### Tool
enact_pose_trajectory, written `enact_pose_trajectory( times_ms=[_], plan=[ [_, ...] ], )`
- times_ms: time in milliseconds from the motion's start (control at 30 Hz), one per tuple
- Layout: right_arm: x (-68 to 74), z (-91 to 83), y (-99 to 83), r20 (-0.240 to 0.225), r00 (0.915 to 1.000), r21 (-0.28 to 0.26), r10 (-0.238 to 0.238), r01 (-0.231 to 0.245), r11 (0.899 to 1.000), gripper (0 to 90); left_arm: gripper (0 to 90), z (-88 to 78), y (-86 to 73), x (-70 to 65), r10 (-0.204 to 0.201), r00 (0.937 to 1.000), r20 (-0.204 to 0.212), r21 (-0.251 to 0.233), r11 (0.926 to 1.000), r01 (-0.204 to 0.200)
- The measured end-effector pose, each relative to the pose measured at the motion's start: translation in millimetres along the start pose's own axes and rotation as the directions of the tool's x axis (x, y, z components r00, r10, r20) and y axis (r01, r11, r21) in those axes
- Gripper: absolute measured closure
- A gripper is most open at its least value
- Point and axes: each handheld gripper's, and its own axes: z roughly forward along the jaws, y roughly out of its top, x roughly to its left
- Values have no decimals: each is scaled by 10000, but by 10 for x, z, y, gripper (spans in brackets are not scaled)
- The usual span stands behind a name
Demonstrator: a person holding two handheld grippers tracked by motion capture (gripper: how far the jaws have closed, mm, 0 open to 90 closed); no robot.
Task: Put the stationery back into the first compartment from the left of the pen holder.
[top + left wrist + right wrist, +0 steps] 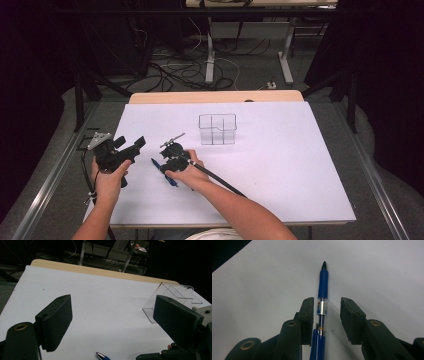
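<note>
High view: right tongs lowered over a blue pen on the white table; right gripper view resolves the jaws straddling the pen, one apparently touching, not pinching; left tongs spread, empty, facing a clear box.

Blue pen, clear midsection, dark tip pointing 12 o'clock in right gripper view, lying flat on white table.
</note>
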Motion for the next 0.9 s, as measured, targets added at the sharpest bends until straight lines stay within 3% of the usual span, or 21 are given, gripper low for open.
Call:
enact_pose_trajectory(
  times_ms=[67,167,367,433,467,533,900],
  plan=[
    [21,24,-14,-38,9999,65,121,-121,9999,639,158,4,-3,5,57,10000,-22,-3,10000,-57],
    [24,52,-24,-75,9999,171,-120,121,9998,640,158,6,-5,8,64,10000,-28,15,10000,-64],
    [59,80,-31,-79,9999,425,128,-125,9990,643,159,9,-10,5,-10,10000,-14,48,10000,10],
    [42,102,-31,-31,10000,334,-94,95,9994,651,159,9,-10,6,1,10000,-23,55,10000,-1],
    [52,99,-35,26,10000,467,89,-90,9989,655,159,10,-11,6,-4,10000,-18,58,10000,4],
    [33,119,-40,116,9999,390,-81,77,9992,670,159,10,-13,7,0,10000,-35,81,10000,0],
    [52,121,-50,181,9998,423,-15,7,9991,746,161,19,-15,20,-7,10000,-98,81,10000,8]
  ],
)
